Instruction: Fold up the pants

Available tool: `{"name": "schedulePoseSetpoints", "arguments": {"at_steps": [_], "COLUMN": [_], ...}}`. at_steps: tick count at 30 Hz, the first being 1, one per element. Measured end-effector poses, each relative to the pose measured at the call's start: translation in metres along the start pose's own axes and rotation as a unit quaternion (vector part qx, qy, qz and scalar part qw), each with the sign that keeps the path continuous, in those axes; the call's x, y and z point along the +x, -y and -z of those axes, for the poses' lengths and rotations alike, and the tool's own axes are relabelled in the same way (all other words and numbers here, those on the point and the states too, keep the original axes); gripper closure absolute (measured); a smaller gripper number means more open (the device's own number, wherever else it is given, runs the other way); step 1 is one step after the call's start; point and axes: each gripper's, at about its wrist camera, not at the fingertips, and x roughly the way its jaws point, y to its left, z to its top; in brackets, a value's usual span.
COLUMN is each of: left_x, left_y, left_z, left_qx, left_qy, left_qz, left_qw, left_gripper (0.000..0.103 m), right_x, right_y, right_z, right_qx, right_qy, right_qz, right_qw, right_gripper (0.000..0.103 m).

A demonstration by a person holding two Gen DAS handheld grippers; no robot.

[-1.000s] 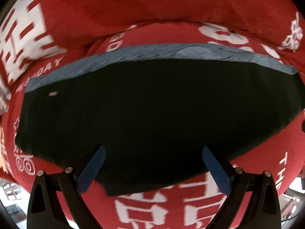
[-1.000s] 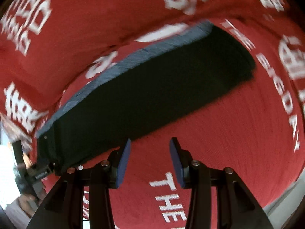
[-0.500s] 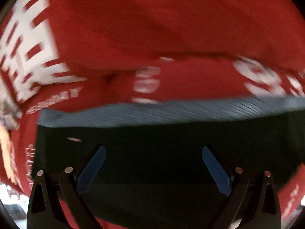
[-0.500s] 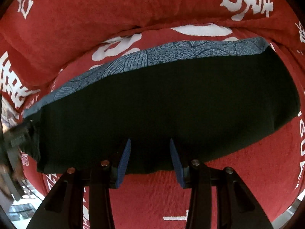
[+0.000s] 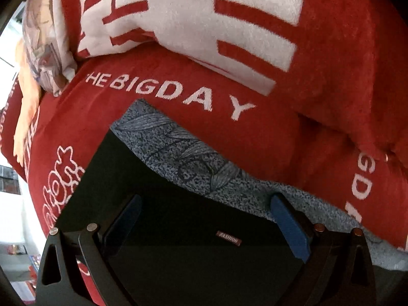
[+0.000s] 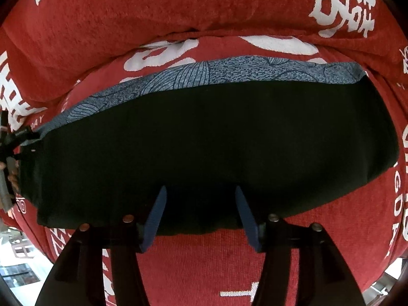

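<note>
On a red cover (image 6: 204, 262) printed with white lettering lie the pants (image 6: 204, 148), folded into a flat dark slab with a blue-grey band patterned with leaf outlines along the far edge. Their surface is smooth, with only faint creases near the middle, and the near edge runs straight across the cover.

From the right wrist view almost the whole slab shows, its right end rounded off and its left end squared. The right gripper (image 6: 201, 211) hangs over the near edge, released; its jaws have just been opening, and the blue pads stand apart above the dark cloth without pinching it. At the far left edge of this view a small part of the other tool (image 6: 10, 140) shows at the pants' left end.

The left wrist view gives only that left end (image 5: 178, 229), seen close and at a slant. It alone shows a small label reading FASHION (image 5: 228, 241) on the dark cloth, the words THE BIGDAY (image 5: 168, 91) on the cover, and a pale printed cushion (image 5: 46, 51) at the upper left. The left gripper (image 5: 204, 227) is spread wide over the cloth, grasping nothing.
</note>
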Motion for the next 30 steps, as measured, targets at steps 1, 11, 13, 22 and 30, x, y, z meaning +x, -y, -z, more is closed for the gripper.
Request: {"name": "schedulePoseSetpoints", "arguments": {"at_steps": [1, 11, 13, 22, 30], "left_x": [-0.002, -0.067, -0.082, -0.126, -0.146], "left_y": [0.001, 0.07, 0.094, 0.184, 0.245], "left_z": [0.002, 0.086, 0.107, 0.162, 0.189], "left_qx": [0.01, 0.185, 0.222, 0.313, 0.279], "left_qy": [0.001, 0.015, 0.022, 0.041, 0.009], "left_qz": [0.001, 0.075, 0.093, 0.142, 0.183], "left_qw": [0.9999, 0.9798, 0.9703, 0.938, 0.9425], "left_gripper": [0.001, 0.001, 0.001, 0.001, 0.001], "right_x": [0.0, 0.001, -0.003, -0.03, -0.046], "right_y": [0.0, -0.004, -0.001, 0.041, 0.117], "right_z": [-0.001, -0.001, -0.001, 0.017, 0.045], "right_qx": [0.001, 0.008, 0.014, 0.077, 0.175], "right_qy": [-0.001, 0.002, 0.0, 0.005, 0.026], "right_qz": [0.0, -0.001, -0.009, -0.062, -0.064], "right_qw": [1.0, 1.0, 1.0, 0.995, 0.982], "right_gripper": [0.042, 0.031, 0.031, 0.031, 0.033]}}
